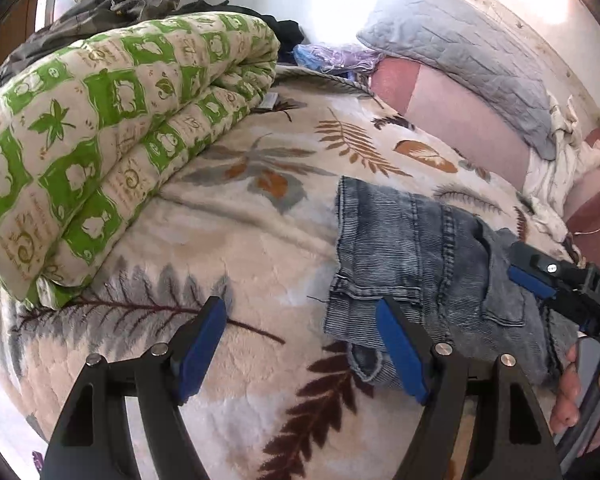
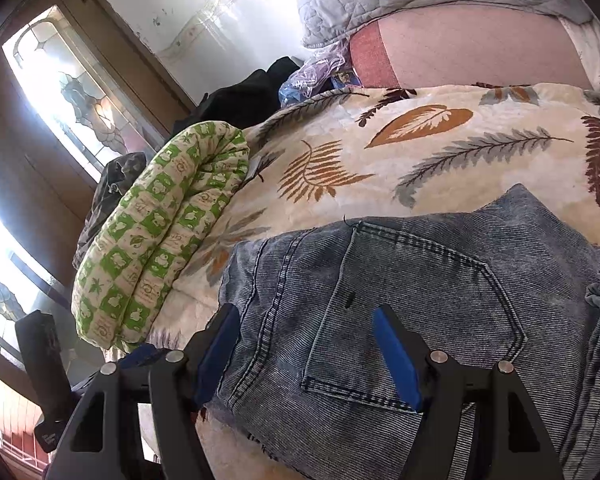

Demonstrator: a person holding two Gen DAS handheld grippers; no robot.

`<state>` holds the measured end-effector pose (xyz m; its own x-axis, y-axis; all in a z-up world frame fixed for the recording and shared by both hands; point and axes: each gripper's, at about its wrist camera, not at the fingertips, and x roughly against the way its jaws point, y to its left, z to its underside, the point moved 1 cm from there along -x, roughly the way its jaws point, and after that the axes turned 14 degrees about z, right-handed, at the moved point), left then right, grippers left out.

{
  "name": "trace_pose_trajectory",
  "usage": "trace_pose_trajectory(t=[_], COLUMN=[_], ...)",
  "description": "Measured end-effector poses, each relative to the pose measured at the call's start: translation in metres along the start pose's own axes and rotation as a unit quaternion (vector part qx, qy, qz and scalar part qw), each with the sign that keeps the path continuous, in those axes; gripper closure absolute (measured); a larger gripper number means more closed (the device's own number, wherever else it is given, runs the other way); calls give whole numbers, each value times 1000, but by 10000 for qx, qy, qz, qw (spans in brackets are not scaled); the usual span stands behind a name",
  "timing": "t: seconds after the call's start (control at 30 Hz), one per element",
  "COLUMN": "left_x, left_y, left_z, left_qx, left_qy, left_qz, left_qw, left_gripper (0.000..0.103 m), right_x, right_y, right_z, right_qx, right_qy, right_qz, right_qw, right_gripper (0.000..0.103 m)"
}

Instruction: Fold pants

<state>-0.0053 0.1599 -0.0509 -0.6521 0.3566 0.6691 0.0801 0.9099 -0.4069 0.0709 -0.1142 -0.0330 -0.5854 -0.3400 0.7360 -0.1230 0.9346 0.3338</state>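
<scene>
Pants: the blue denim pants (image 1: 416,248) lie folded in a compact bundle on the leaf-print blanket (image 1: 260,216), toward the right side of the left wrist view; in the right wrist view a back pocket (image 2: 412,320) faces up.
Left gripper: the left gripper (image 1: 304,344) hangs over the blanket with its jaws wide apart and nothing between them; its right blue pad overlaps the near left corner of the pants in the picture, but contact cannot be told.
Right gripper: the right gripper (image 2: 304,352) sits low over the pants, jaws apart, the denim below the gap and not pinched; in the left wrist view it reaches in from the right edge above the bundle.
Hand: a person's hand (image 1: 580,392) grips the right gripper's handle at the lower right.
Quilt: a green-and-cream quilt (image 1: 100,152) lies rolled on the blanket, well apart from the pants on the left.
Pillow: a grey quilted pillow (image 1: 460,56) rests at the head of the bed on a pink sheet (image 1: 460,120).
Window: a patterned glass window (image 2: 76,96) stands behind the quilt.
</scene>
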Motion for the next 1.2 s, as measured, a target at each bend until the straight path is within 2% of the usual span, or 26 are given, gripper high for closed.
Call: trace_pose_trajectory(t=[0.13,0.2,0.33,0.5,0.63,0.97,1.2], left_x=[-3,-10,-19,-30,-33,-41,-36], left_y=[-8,-13,-16,-20,-18,-14,-12], left_z=[2,6,7,10,9,3,-2], left_qx=[-174,-245,-154,-7,165,528,434], left_qy=[68,237,409,673,656,489,379], left_qz=[77,167,360,837,1195,1320,907], left_qw=[9998,9993,9984,9942,9905,9886,9942], left_gripper=[22,22,22,22,22,22,22], right_x=[1,1,2,5,8,13,12], right_y=[0,-2,-5,-7,-8,-8,-5], right_z=[0,-1,-2,-3,-4,-4,-1], right_qx=[13,-17,-99,-161,-209,-214,-83], right_qy=[-22,-16,-16,-49,-67,-88,-75], right_qz=[11,-9,-14,-28,-36,-112,-64], right_qw=[10000,10000,9999,9999,9998,9997,9999], right_gripper=[30,30,30,30,30,30,30])
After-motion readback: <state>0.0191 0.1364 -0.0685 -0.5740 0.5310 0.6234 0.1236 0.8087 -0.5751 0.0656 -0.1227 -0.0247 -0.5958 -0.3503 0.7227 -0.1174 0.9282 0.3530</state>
